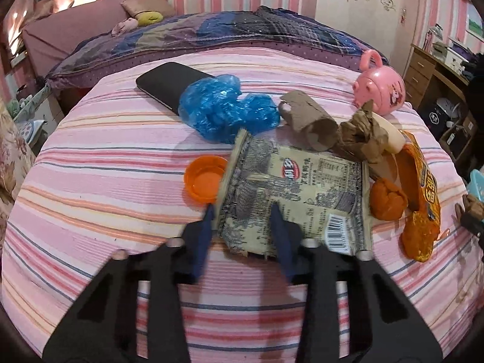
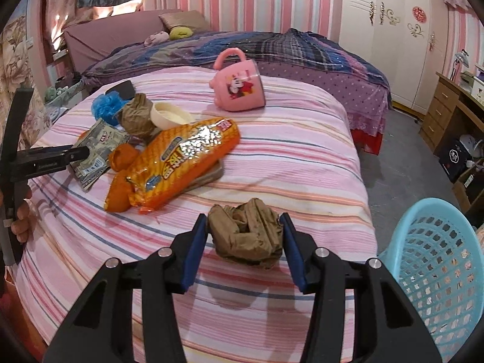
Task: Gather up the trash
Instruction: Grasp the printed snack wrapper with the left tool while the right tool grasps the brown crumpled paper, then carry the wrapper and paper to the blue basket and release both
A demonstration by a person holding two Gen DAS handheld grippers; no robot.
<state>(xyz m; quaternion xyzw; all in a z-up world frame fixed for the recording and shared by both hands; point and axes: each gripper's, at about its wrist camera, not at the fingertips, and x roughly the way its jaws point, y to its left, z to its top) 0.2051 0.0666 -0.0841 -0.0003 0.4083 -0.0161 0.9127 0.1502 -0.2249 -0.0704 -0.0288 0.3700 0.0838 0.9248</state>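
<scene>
Brown crumpled paper wad [image 2: 246, 231] sits between the blue pads of the right gripper [image 2: 244, 227], both pads pressed on its sides, clamped. The wad's long axis runs across the gripper, pad to pad, low over the pink striped bedspread [image 2: 287, 157]. Just to its right, off the bed edge, stands a light blue plastic lattice basket [image 2: 435, 272].

Grey-and-cream printed flat snack wrapper [image 1: 290, 199] lies in the left gripper [image 1: 242, 214]. Its long axis runs roughly left to right and tilts a bit, barcode end toward the near right. The left finger sits at the wrapper's left edge, the right finger lies over its printed face; the pinch looks closed on the near-left corner. No earlier view here, so only the narrow gap shows.

Around the wrapper: orange plastic cap [image 1: 204, 180] touching its left edge, blue crumpled plastic bag [image 1: 225, 110] behind, torn cardboard tube [image 1: 308, 121] and a second brown paper wad [image 1: 366, 139] behind right, orange crinkled snack bag [image 1: 420, 199] at right. A black phone [image 1: 169, 83] is partly under the blue bag. A pink plastic mug [image 2: 239, 86] lies on its side further back, well apart.
</scene>
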